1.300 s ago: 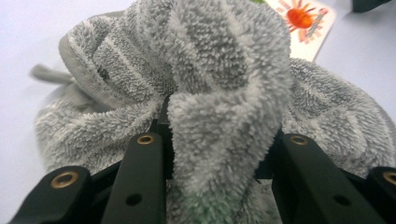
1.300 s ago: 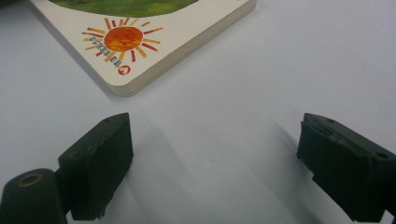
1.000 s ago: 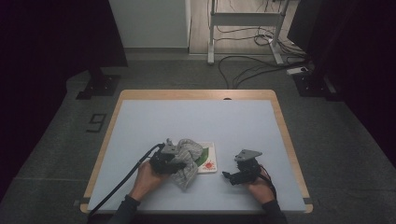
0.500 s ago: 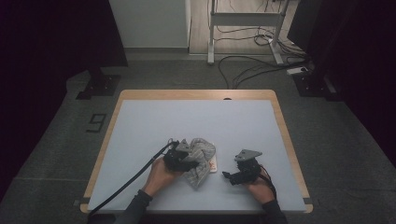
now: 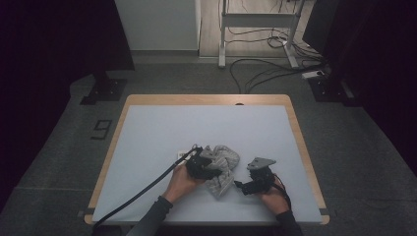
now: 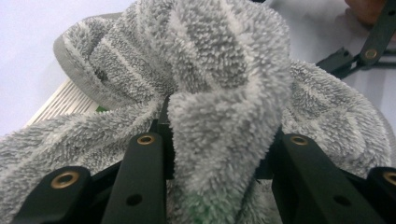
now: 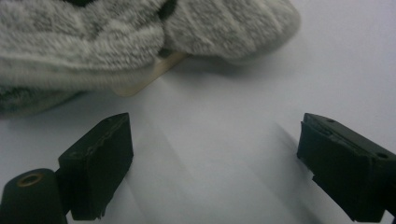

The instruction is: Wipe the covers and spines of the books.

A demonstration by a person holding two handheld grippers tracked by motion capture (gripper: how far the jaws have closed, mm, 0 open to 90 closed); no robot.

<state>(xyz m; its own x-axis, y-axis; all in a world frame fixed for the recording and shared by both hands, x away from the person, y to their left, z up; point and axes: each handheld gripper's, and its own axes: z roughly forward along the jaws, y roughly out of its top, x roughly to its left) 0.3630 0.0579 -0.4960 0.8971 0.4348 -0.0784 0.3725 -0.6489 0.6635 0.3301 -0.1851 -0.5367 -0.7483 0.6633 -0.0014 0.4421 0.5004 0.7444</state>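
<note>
A grey striped towel [image 5: 222, 166] lies bunched near the table's front edge, on top of a flat pale card [image 5: 183, 155]. My left gripper [image 5: 211, 172] is shut on a raised fold of the towel [image 6: 224, 93], which fills the gap between its jaws in the left gripper view. The card's ribbed edge [image 6: 60, 100] peeks out beneath the cloth. My right gripper [image 5: 241, 186] rests low on the mat just right of the towel, open, its pads [image 7: 100, 154] wide apart with bare mat between them. Ahead of it lie the towel [image 7: 140, 32] and the card's corner [image 7: 149, 74].
The table carries a pale blue mat [image 5: 196, 128] with a wooden rim [image 5: 300, 142]. A black cable [image 5: 142, 189] trails from the left gripper off the front left edge. Beyond the table, the floor holds cables and stand legs [image 5: 255, 59].
My left gripper has dragged the towel to the right over the card, covering its printed face. The right gripper has stayed in place, open.
</note>
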